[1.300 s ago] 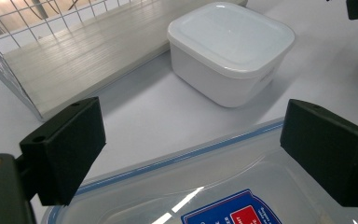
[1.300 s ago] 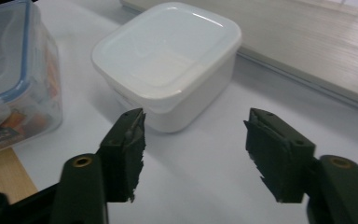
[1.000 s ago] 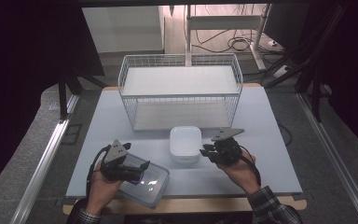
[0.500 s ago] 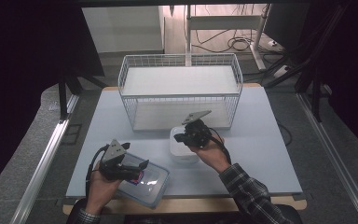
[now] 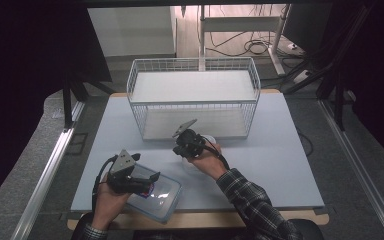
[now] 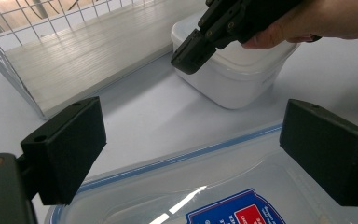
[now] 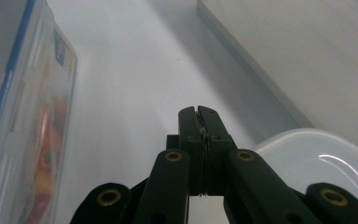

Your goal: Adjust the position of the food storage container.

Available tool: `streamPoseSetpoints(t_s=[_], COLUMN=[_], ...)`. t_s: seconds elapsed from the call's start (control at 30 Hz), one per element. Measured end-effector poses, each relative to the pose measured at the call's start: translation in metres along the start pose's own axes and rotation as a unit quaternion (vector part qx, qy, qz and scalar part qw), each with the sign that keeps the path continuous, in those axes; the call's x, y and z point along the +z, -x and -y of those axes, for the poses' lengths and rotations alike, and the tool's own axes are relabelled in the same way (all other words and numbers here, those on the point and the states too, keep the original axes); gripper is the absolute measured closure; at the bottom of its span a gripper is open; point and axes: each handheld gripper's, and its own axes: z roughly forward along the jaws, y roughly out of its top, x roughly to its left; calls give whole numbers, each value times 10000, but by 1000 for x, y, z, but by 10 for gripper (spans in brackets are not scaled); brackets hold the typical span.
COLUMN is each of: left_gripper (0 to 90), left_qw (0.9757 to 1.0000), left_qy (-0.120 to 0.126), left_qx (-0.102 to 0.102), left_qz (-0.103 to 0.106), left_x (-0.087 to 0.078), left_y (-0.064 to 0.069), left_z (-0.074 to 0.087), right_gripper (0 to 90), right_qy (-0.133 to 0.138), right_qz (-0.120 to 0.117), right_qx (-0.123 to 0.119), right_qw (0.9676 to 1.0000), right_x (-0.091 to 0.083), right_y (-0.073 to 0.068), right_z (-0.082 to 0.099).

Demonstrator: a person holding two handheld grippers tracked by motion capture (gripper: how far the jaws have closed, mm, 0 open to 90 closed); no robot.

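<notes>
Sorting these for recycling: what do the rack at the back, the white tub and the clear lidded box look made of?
The wire basket looks like white-coated metal wire: thin welded grid. The white tub seems opaque, matte plastic with rounded moulded corners. The clear lidded box looks like glossy transparent plastic, showing glare, with a blue seal line round the lid.

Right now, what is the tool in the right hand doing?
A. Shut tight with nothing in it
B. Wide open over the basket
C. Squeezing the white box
A: in its own view the right tool has its jaws pressed together, empty, above the white box.
</notes>
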Motion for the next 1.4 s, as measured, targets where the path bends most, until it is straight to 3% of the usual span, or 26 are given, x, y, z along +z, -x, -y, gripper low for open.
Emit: streamPoseSetpoints(t_s=[0.23,0.53,0.63,0.83,1.07,1.13,1.27,1.4], left_gripper=[74,86,119,160,270,337,497,691], left_qw=[10000,9995,9996,9997,9995,9994,9992,9980], left_qy=[-52,-295,-272,-247,-258,-235,-162,-209], left_qx=[-31,-20,-58,-14,-177,-228,-349,-478], left_qz=[45,89,103,63,97,70,-49,-356], left_x=[0,1,0,-4,-5,-8,-21,-36], left_y=[0,4,5,5,1,-2,-11,-25], left_z=[0,-3,-4,-5,-4,-5,-4,2], right_gripper=[889,887,883,882,885,872,878,892], right_qy=[-22,97,165,261,382,447,644,691], right_qz=[215,424,525,809,1170,1191,945,500], right_qx=[224,497,651,929,1410,1369,1234,1099], right_qw=[9995,9978,9964,9920,9823,9824,9857,9903], right_x=[-13,-48,-61,-86,-110,-113,-115,-111], right_y=[11,27,33,47,70,66,46,22], right_z=[13,53,69,97,125,126,123,121])
